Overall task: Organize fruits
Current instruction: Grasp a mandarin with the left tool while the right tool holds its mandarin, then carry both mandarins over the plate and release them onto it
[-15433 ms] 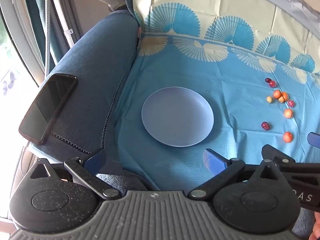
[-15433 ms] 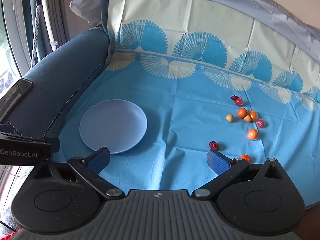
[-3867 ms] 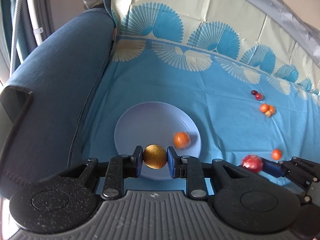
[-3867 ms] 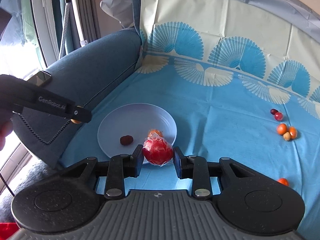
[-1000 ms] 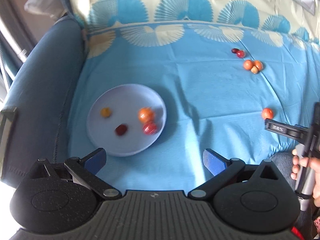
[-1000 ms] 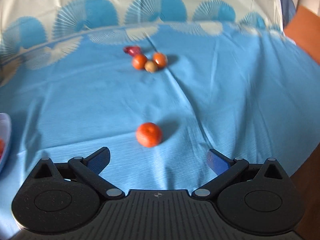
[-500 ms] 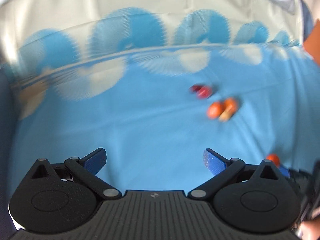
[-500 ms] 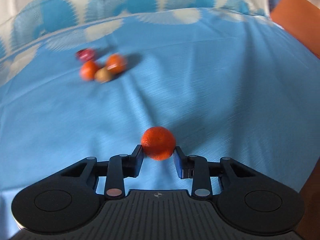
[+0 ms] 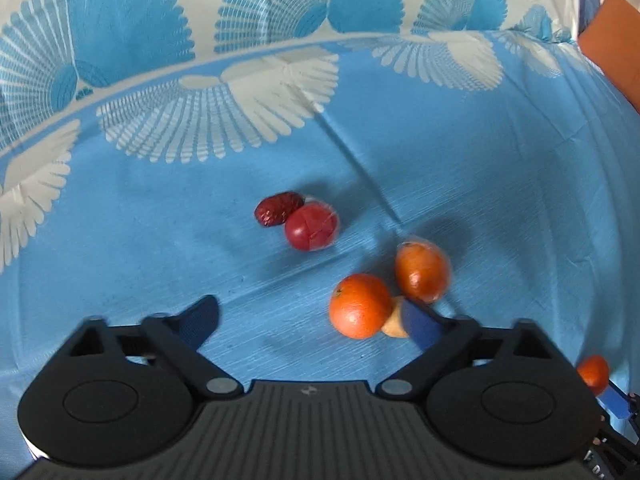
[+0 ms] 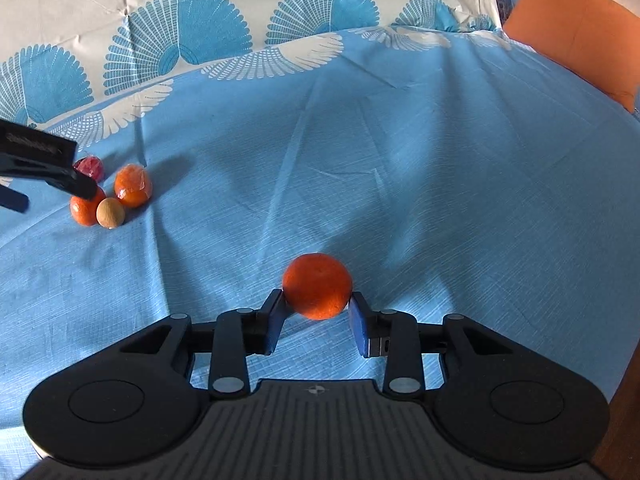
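Observation:
My right gripper [image 10: 318, 314] is shut on an orange mandarin [image 10: 317, 285] just above the blue cloth; it also shows at the left wrist view's right edge [image 9: 593, 374]. My left gripper [image 9: 312, 320] is open over a cluster of fruit: an orange mandarin [image 9: 359, 305] between the fingers, a tan round fruit [image 9: 394, 322] behind the right fingertip, a wrapped orange fruit [image 9: 421, 271], a wrapped red fruit [image 9: 311, 227] and a dark red date [image 9: 279, 207]. The same cluster shows in the right wrist view [image 10: 110, 198] under the left gripper. The plate is out of view.
The blue cloth [image 10: 400, 160] with a fan pattern covers the whole surface and runs up the back. An orange cushion [image 10: 580, 36] stands at the far right. The cloth drops off at the right edge [image 10: 624, 340].
My left gripper has moved closer to the fruit cluster, which now lies at its fingertips. My right gripper stays shut on the mandarin and has lifted slightly.

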Motion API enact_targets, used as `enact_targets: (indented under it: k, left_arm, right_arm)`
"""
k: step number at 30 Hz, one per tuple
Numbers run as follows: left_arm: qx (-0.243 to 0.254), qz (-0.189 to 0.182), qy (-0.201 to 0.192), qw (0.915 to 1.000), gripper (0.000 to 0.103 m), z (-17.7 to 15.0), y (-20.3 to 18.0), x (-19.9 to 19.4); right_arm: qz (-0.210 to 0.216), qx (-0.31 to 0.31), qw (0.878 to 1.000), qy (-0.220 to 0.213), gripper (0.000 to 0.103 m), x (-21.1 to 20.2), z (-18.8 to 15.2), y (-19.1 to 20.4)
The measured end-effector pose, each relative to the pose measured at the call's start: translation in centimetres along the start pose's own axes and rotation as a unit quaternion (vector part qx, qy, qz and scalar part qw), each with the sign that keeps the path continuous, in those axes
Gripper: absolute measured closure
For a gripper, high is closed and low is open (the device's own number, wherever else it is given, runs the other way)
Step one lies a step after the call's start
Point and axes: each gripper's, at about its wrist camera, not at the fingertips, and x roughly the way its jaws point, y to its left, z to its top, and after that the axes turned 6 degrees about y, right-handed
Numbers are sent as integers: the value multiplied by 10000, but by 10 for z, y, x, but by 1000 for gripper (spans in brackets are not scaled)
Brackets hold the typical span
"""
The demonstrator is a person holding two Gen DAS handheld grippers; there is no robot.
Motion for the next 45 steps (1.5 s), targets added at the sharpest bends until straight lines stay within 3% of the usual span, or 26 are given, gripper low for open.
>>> enact_targets:
  k: [1,2,3,5,8,11,15,24,33,38,45]
  left_arm:
    - [-197,-159,-35,9997,19,0,6,0]
    - [-433,-362,-79,9984,33,-1,13,-2]
    - [-577,-576,-64,9966,41,0,17,-3]
    - [-613,-873,-42,9943,74,2,16,-6]
    - [-236,-664,-170,9974,75,-2,6,-18]
    - [-215,-784,-291,9963,75,-19,14,-39]
    - [-176,-759,-567,9953,75,-53,28,-83]
    - [-651,-617,-1078,9901,75,-139,71,-207]
    - [-1476,-271,-1368,9792,75,-230,124,-311]
    - [-1900,46,-1476,9706,75,-276,159,-347]
    - [-2261,296,-1588,9606,75,-322,199,-378]
  right_arm:
    - [8,-11,10000,-12,66,0,0,-1]
    - [21,-13,10000,-25,66,0,-1,-1]
    - [33,-19,10000,-36,66,-1,-1,-2]
    - [37,-54,10000,-48,65,-1,-2,-2]
    - [-2,-178,9998,-14,69,-4,0,0]
    - [210,-2,9998,63,69,-15,3,-5]
    - [262,-41,9995,-144,69,-42,2,-5]
    - [883,-589,9934,-433,69,-122,-11,31]
    - [1916,-1693,9647,-634,69,-214,-45,120]
    - [2305,-2150,9464,-709,69,-250,-63,166]
    - [2538,-2647,9272,-767,69,-280,-82,216]
